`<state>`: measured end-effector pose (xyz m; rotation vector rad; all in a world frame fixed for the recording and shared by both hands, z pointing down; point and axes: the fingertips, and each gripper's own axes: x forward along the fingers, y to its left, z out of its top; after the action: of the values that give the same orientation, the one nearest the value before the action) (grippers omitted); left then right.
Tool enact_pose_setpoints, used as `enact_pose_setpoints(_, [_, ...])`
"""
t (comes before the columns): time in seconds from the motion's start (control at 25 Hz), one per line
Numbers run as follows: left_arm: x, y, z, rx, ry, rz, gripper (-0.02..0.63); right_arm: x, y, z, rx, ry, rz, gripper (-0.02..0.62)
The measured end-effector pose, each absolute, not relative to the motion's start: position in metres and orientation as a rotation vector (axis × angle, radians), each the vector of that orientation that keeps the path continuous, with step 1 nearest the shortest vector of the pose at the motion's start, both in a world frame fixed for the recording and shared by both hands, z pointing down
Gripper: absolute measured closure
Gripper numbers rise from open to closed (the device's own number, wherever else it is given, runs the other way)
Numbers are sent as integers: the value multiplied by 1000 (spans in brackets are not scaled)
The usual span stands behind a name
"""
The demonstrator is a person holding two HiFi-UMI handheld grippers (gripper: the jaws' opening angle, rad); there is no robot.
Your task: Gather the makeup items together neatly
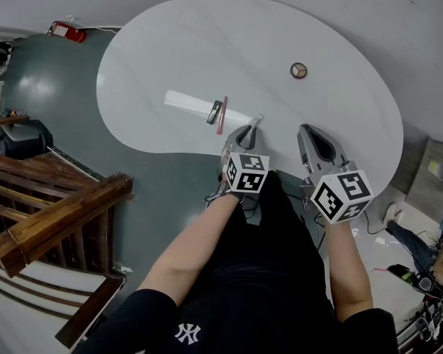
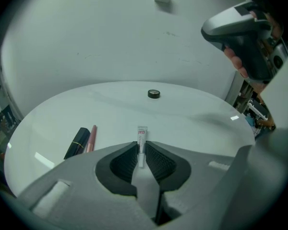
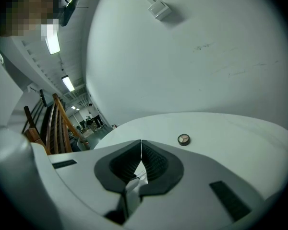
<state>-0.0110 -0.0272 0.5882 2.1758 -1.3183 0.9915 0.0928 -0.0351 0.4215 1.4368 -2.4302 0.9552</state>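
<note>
Left gripper view: my left gripper (image 2: 142, 151) clamped on small white tube (image 2: 142, 133). Right gripper (image 3: 141, 150) closed, empty. Step: moving tube. Next: lay it parallel beside black lipstick (image 2: 77, 143) and pink pencil (image 2: 90, 138); round compact (image 2: 153, 94) well apart.

1. White tube (image 2: 142, 135) with red print: slim, clamped between the fingers of the left gripper (image 2: 142, 150), flat end pointing outward.
2. Black lipstick (image 2: 77, 143): on its side on the table (image 2: 206, 123), left of the tube.
3. Pink pencil (image 2: 90, 138): lying just beside the lipstick, parallel.
4. Round compact (image 2: 153, 94): flat, farther off, well apart.
</note>
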Motion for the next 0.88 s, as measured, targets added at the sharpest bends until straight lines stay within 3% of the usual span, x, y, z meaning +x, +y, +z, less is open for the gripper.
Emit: enact_pose_setpoints(0.88, [-67,-43,597,2046,-1416,983,545,67,-41,423,1409,-2414,953,580])
